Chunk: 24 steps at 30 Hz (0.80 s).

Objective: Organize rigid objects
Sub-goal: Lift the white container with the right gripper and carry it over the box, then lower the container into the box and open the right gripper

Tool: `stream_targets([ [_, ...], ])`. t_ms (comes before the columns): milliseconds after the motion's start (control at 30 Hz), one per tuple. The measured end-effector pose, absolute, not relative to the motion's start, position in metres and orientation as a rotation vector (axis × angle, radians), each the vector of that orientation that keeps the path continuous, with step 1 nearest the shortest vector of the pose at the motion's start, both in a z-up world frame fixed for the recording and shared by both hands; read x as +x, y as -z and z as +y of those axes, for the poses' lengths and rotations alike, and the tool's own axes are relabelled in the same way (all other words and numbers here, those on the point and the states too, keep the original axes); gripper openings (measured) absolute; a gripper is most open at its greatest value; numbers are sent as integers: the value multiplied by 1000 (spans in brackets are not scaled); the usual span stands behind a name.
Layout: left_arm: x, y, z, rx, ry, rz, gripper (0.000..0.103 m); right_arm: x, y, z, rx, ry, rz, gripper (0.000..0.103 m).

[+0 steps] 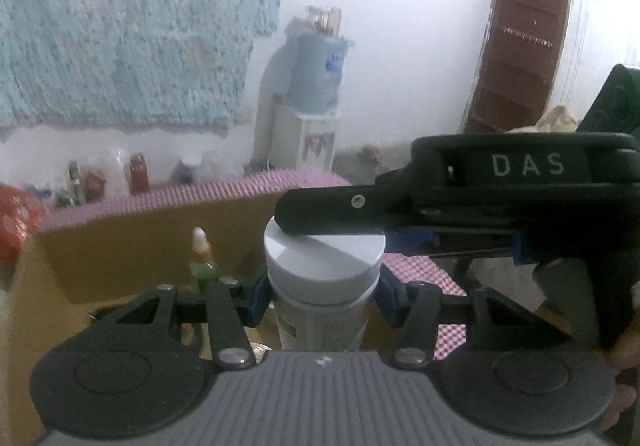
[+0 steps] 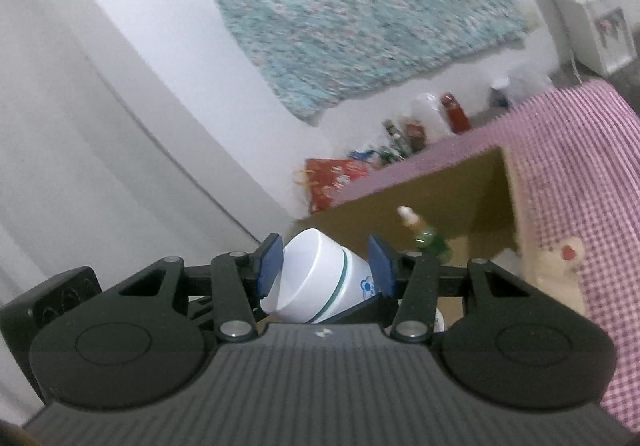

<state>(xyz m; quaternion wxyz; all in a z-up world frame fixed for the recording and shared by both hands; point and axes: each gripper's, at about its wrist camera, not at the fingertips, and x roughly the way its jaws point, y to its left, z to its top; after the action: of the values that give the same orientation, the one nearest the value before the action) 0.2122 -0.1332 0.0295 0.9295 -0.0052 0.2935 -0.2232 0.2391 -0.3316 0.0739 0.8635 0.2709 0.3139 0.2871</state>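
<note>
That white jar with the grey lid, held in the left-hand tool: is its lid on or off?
On. In the left wrist view the grey lid sits flat over the white jar, which stands upright between the jaws of the left gripper.

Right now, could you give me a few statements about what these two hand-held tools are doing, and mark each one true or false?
1. The left gripper holds a jar with a white lid. True.
2. The right gripper is empty. False: a white cup with a green stripe sits tilted between its fingers.
3. A cardboard box stands open ahead, with a small green bottle in it. True.
4. The cloth beside the box is plain blue. False: it is checked pink and white.
5. The jar's lid is off. False: the lid is on.
</note>
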Motion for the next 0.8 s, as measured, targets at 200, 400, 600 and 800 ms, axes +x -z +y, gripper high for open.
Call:
stream_targets([
  [200,231,-5,-146,-6,473,676,54,254,-35,-349,586,-563,716,47],
  [400,237,12,-152,19,476,727,54,261,-14,-348,563,-546,748,47],
  [600,244,17,-157,32,471,751,54,260,-11,-345,499,-531,739,48],
  [800,248,20,-162,43,466,771,54,258,-14,-338,443,-525,733,47],
])
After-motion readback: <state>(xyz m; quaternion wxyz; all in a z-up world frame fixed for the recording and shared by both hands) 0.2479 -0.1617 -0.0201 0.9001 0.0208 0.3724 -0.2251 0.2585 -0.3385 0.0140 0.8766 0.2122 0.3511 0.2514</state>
